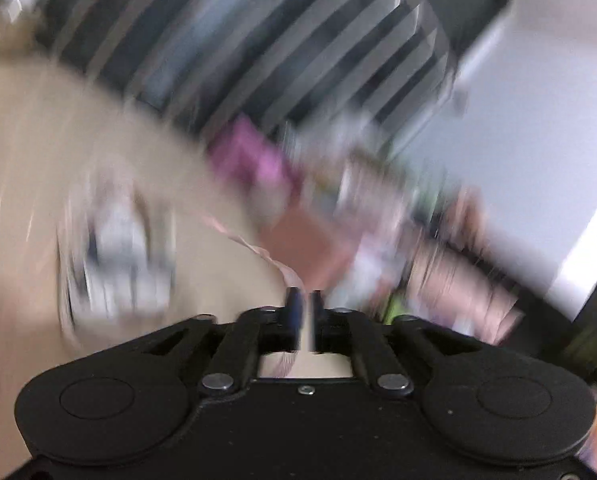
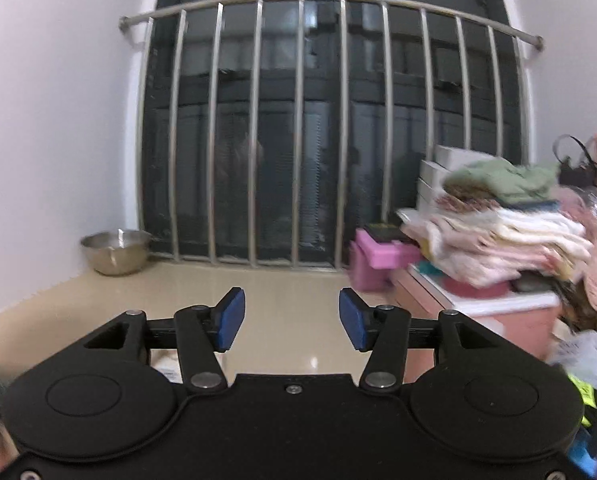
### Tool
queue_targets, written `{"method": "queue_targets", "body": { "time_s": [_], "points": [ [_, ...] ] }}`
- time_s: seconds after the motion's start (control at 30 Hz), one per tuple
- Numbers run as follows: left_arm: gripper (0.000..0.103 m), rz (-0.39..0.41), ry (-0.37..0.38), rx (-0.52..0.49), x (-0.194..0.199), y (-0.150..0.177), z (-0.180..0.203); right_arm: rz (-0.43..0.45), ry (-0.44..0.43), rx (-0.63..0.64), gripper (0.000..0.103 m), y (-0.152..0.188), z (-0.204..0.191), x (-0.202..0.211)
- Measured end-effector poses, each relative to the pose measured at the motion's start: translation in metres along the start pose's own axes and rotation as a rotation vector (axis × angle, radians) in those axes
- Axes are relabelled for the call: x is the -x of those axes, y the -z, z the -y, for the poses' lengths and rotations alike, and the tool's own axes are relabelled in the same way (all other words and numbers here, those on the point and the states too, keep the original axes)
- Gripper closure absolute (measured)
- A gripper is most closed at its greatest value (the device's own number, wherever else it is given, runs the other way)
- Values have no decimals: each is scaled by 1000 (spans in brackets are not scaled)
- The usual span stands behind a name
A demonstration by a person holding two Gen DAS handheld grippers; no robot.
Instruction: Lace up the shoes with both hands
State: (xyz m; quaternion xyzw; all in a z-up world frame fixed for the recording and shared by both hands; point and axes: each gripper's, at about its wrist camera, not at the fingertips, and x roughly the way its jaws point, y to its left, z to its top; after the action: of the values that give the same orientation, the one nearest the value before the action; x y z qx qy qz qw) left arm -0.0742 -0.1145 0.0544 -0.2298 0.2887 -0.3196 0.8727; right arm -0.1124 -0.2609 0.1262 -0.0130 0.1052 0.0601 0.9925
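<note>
The left wrist view is badly smeared by motion. A pale shoe [image 1: 118,256] with dark marks lies on the beige floor, to the left of my left gripper [image 1: 306,308]. A thin pink lace [image 1: 254,246] runs from the middle of the frame down to the fingertips and shows again behind them. The jaws stand almost together, shut on that lace. In the right wrist view my right gripper [image 2: 292,316] is open with nothing between its blue pads [image 2: 232,314]. It points at a barred window, and I see no shoe or lace ahead of it.
Steel window bars [image 2: 298,140] stand ahead. A metal bowl [image 2: 116,252] sits in the left floor corner. A pink box [image 2: 378,256] and a pile of folded clothes [image 2: 498,220] on a pink-and-white unit crowd the right side. Bare beige floor [image 2: 290,280] lies between them.
</note>
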Motion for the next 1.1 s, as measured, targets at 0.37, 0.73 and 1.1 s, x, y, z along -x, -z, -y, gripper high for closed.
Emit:
{"method": "queue_targets", "body": {
  "time_s": [0.37, 0.73, 1.1],
  "points": [
    [24, -27, -385, -294, 69, 15, -32, -51, -35, -23, 48, 30, -5, -6],
    [103, -244, -572, -361, 65, 22, -71, -62, -134, 15, 47, 36, -40, -11],
    [100, -142, -581, -47, 15, -160, -220, -128, -287, 27, 47, 44, -90, -22]
  ]
}}
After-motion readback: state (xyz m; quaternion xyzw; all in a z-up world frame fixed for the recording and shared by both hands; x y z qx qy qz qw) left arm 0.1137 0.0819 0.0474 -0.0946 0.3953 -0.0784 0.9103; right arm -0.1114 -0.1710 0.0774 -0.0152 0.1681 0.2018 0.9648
